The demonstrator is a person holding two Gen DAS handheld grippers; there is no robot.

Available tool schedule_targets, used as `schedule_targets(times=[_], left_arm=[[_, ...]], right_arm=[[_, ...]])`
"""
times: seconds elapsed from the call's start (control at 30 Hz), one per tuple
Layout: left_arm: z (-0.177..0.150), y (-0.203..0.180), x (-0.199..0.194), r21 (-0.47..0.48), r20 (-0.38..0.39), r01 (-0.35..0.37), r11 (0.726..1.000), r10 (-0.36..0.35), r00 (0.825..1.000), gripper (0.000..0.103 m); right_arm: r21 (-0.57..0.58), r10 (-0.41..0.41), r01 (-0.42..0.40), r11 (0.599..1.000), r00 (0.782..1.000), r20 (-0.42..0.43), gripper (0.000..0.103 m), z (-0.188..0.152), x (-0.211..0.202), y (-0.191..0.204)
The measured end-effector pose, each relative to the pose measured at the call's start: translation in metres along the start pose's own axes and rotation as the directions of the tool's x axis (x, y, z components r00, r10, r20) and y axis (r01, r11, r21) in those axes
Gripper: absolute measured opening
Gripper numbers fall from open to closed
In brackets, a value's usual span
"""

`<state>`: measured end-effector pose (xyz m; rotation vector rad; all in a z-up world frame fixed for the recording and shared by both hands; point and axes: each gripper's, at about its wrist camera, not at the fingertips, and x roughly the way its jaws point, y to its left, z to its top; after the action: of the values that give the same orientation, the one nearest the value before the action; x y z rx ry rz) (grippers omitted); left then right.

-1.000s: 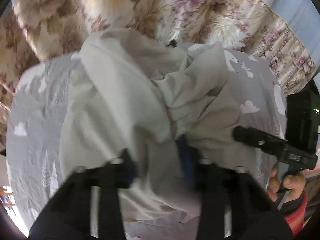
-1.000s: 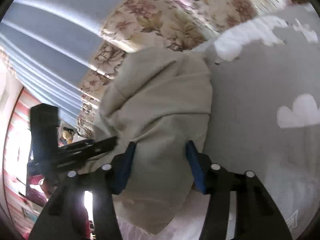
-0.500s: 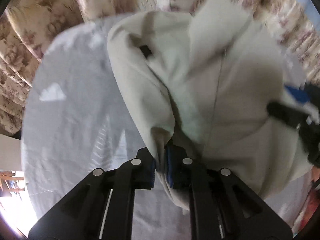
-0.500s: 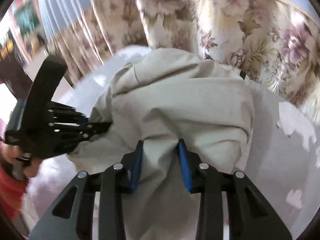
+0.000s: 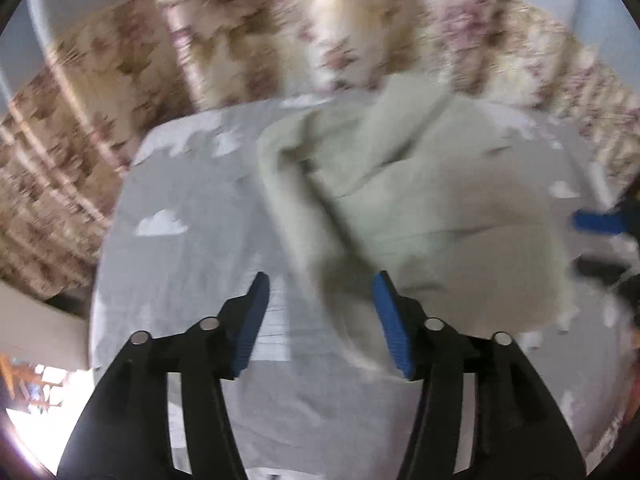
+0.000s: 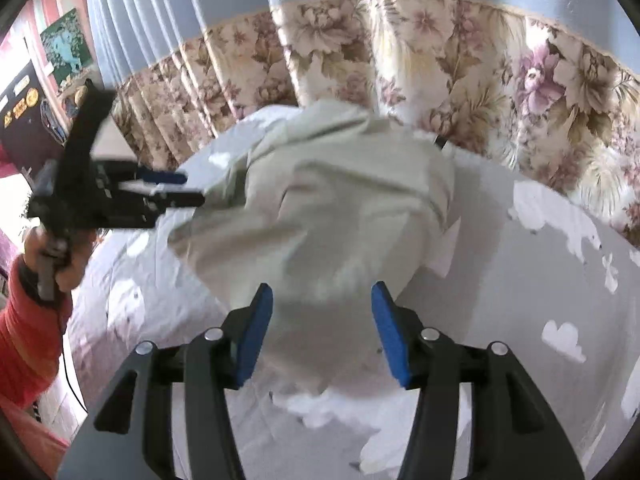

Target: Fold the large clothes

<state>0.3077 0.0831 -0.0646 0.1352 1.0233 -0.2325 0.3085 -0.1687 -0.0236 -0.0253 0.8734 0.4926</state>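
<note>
**Both grippers let go of the garment on the bed**

While the pale green garment [image 6: 328, 216] lies in a loose, rumpled heap on the bed [image 6: 520, 280], both grippers stand over its near edge with nothing clamped. The left gripper [image 5: 320, 320] has its blue-padded fingers [image 5: 256, 320] apart, having just been opening; a fold of the cloth runs in between them toward the near edge of the heap, but the pads do not press on it. The right gripper [image 6: 320, 328] also has its fingers [image 6: 386, 332] apart, having just been opening, and the near end of the garment lies below the gap, free of the pads. In the right wrist view the left gripper shows at the far left, held by a hand [image 6: 60, 256] in a red sleeve [image 6: 28, 340], its tips near the left edge of the heap. The grey bedsheet carries white cloud shapes. A flowered curtain [image 6: 480, 72] hangs behind the far side of the bed. The left wrist view is blurred.
</note>
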Motion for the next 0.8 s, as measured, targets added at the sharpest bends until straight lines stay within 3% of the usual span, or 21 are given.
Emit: schedule_targets(times=[0.07, 0.17, 0.27, 0.33, 0.4, 0.57, 0.7, 0.8], left_arm=[[0.003, -0.022, 0.007, 0.033, -0.012, 0.045, 0.998, -0.045, 0.999, 0.06], [0.003, -0.041, 0.045, 0.107, -0.09, -0.002, 0.994, 0.012, 0.996, 0.061], [-0.008, -0.026, 0.063, 0.06, -0.133, 0.058, 0.997, -0.049, 0.99, 0.064], [-0.017, -0.011, 0.064, 0.023, -0.137, 0.103, 0.994, -0.099, 0.986, 0.064], [-0.025, -0.01, 0.064, 0.039, -0.123, 0.093, 0.995, -0.088, 0.989, 0.065], [-0.027, -0.008, 0.044, -0.005, -0.058, 0.071, 0.997, -0.071, 0.996, 0.065], [-0.028, -0.003, 0.012, -0.038, 0.015, -0.006, 0.999, 0.007, 1.0, 0.094], [-0.027, 0.016, -0.01, -0.114, 0.093, 0.017, 0.993, -0.007, 0.996, 0.1]], right_arm=[[-0.027, -0.019, 0.02, 0.999, 1.0, 0.009, 0.052, -0.002, 0.005, 0.007], [-0.135, -0.079, 0.07, 0.988, 0.995, -0.057, 0.052, -0.008, 0.03, 0.02], [-0.13, -0.064, 0.053, 0.99, 0.994, -0.086, 0.053, -0.015, 0.038, 0.011], [-0.122, -0.051, 0.038, 0.992, 0.994, -0.099, 0.064, -0.018, 0.043, 0.002], [-0.106, -0.043, 0.032, 0.994, 0.993, -0.109, 0.074, -0.019, 0.051, -0.005], [-0.016, 0.025, -0.026, 1.0, 0.998, -0.063, 0.075, -0.013, 0.036, -0.017], [0.154, 0.098, -0.106, 0.982, 0.993, 0.06, 0.077, -0.01, 0.007, -0.049], [0.271, 0.067, -0.09, 0.959, 0.993, 0.092, 0.078, -0.01, 0.006, -0.071]])
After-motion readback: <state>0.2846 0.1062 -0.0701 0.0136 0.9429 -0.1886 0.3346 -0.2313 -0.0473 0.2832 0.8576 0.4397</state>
